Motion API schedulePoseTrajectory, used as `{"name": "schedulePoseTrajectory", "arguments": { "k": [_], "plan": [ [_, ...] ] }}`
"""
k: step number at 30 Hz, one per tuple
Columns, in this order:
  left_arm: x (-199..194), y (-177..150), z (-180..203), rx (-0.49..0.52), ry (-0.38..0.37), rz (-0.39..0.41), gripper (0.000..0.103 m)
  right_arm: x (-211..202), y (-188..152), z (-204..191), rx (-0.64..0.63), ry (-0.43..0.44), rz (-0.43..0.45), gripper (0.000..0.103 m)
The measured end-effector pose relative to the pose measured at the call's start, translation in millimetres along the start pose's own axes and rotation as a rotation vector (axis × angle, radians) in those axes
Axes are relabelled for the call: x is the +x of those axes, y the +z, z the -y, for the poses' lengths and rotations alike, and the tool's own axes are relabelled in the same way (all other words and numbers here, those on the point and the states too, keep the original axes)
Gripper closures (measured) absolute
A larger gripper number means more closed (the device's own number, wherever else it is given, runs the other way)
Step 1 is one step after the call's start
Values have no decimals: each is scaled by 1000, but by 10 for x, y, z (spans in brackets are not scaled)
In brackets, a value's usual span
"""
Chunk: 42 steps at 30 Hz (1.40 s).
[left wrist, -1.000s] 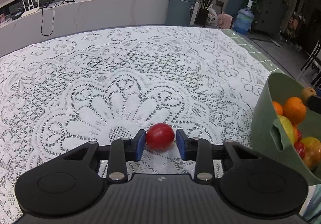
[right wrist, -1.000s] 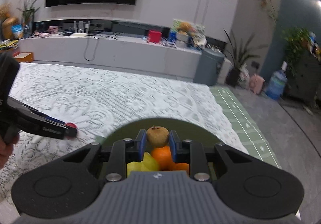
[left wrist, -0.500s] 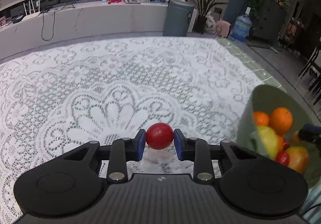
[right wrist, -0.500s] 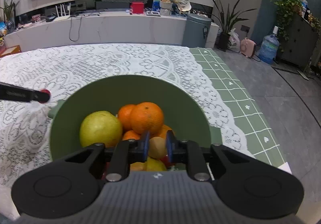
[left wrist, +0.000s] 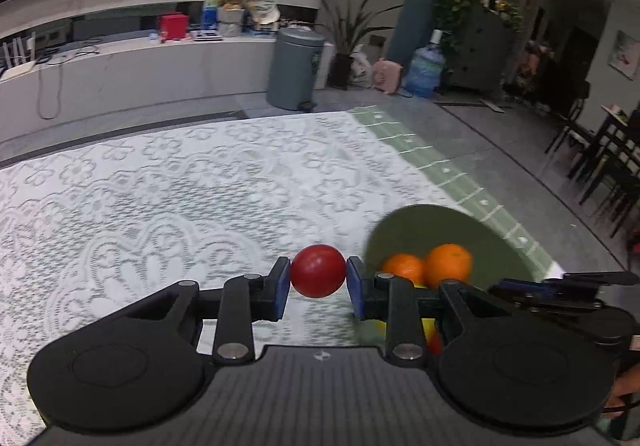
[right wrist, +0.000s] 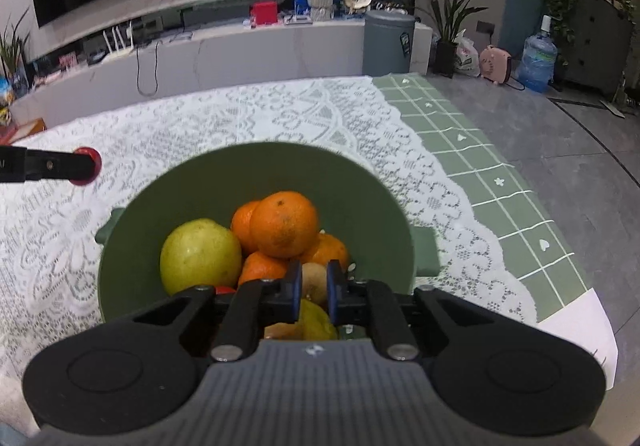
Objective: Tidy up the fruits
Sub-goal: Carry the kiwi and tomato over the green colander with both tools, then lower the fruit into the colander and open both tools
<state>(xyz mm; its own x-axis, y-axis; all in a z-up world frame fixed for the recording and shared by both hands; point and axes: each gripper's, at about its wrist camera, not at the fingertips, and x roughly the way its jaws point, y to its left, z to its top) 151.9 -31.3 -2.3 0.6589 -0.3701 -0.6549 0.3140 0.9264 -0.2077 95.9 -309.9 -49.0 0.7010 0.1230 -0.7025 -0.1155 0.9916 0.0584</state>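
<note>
Surface (right wrist: 248,126) carries a white lace cloth over a green checked one; a green bowl (right wrist: 360,190) sits near its right edge, close to where the lace ends. Bowl is already well loaded: a yellow-green pear-like fruit (right wrist: 198,256) on its left side, oranges (right wrist: 282,224) heaped in the middle, more fruit partly hidden beneath. Right tool (right wrist: 314,286) hangs over the near rim of the bowl, pointing down into it, closed on a small brown fruit (right wrist: 313,281), probably a kiwi; held low over the pile, presumably so a release would drop it only a little way and not send it rolling out. Left tool (left wrist: 318,286) is closed on a small red fruit (left wrist: 318,271), blue pads pressing both sides, clear of the lace and just left of the bowl, seemingly carried toward it. Judgement: both fruits belong in the bowl; the brown one is nearly placed, the red one comes after.
</note>
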Motion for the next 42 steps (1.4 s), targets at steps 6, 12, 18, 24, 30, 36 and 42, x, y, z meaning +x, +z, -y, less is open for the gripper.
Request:
{"name": "schedulePoseTrajectory", "arguments": {
  "k": [6, 12, 18, 24, 30, 36, 42],
  "plan": [
    [73, 2, 319, 30, -98, -62, 69, -193, -68, 150, 45, -2, 55, 94],
    [269, -8, 672, 98, -153, -104, 69, -325, -170, 318, 89, -29, 96, 91],
    [549, -37, 889, 131, -175, -154, 69, -351, -202, 369, 111, -22, 123, 84],
    [759, -102, 998, 167, -168, -205, 69, -352, -239, 369, 109, -19, 141, 84],
    [880, -158, 1025, 189, -131, -238, 69, -346, -273, 339, 98, -7, 142, 84],
    [899, -177, 1055, 202, -119, -253, 69, -336, -278, 315, 88, 0, 143, 83],
    [889, -165, 1052, 196, -101, -257, 61, -370, -269, 321, 84, -5, 151, 82]
  ]
}}
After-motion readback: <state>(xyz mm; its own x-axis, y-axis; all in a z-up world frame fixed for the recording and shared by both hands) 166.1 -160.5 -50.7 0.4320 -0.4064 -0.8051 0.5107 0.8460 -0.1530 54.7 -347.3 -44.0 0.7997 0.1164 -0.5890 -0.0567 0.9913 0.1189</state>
